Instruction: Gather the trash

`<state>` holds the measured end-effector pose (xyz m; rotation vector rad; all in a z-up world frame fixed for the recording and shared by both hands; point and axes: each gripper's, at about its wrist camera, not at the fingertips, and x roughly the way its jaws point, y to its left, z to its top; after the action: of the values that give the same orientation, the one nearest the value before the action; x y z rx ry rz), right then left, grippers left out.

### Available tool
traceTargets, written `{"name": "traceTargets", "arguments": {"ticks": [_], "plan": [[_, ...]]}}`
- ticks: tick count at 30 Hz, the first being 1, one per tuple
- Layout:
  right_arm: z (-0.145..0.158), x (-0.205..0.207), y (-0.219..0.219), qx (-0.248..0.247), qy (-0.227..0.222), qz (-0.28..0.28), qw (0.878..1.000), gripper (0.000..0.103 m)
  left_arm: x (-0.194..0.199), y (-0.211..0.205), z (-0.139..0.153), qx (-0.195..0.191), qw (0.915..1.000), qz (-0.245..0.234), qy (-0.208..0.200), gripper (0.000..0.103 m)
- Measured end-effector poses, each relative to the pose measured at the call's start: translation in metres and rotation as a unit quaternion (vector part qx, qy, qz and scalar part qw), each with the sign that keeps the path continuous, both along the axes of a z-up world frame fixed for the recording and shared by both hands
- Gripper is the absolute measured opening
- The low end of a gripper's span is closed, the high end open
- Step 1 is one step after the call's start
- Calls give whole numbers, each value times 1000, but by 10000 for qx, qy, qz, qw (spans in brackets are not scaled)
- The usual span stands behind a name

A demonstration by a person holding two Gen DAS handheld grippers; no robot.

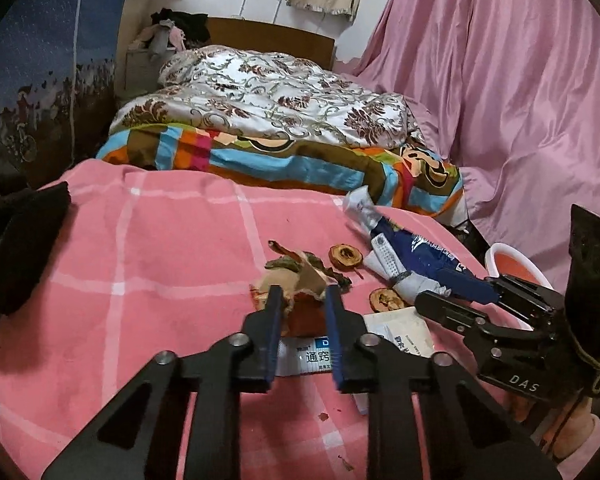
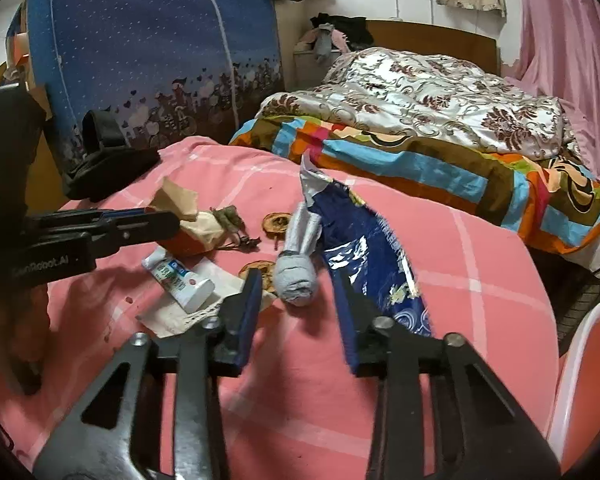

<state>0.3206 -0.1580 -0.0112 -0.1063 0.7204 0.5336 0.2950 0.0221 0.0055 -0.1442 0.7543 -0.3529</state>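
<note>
On the pink checked bed cover (image 1: 148, 248) lies a scatter of trash. The left hand-held gripper (image 1: 302, 300) has its jaws pressed on a crumpled brown paper wad (image 1: 296, 280), which stands roughly upright between the pads. The right hand-held gripper (image 2: 296, 280) straddles a rolled grey sock (image 2: 298, 268); its right pad lies against the blue foil wrapper (image 2: 364, 240), but whether either is actually pinched I cannot tell. The sock's long axis runs away from the right wrist camera, rounded end nearest. The wrapper lies beside it, running the same way, torn end toward the quilts. A small white tube (image 2: 180, 276) lies slantwise, cap toward the camera, near two dried fruit slices (image 1: 345, 257).
</note>
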Motion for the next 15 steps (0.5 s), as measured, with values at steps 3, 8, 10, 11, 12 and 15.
{"name": "traceTargets", "arguments": {"ticks": [3,8,10,11,12,15], "plan": [[1,-3,2,-44,-53,45,10000,25,-3,-3,4,33,10000,-45,-83,7],[6,-12,5,-8,-274,133,9995,24,-13,-9,12,260,9989,-98,-372,2],[11,-19,4,35,-475,118,9988,24,-19,-11,15,359,9981,-78,-498,2],[14,-22,2,75,-593,91,9982,24,-22,-11,17,374,9977,-63,-554,2],[16,-25,0,112,-676,70,9976,24,-25,-11,19,370,9975,-34,-602,2],[26,-35,-7,299,-1008,-45,9944,24,-31,-7,25,272,9970,74,-722,2]]}}
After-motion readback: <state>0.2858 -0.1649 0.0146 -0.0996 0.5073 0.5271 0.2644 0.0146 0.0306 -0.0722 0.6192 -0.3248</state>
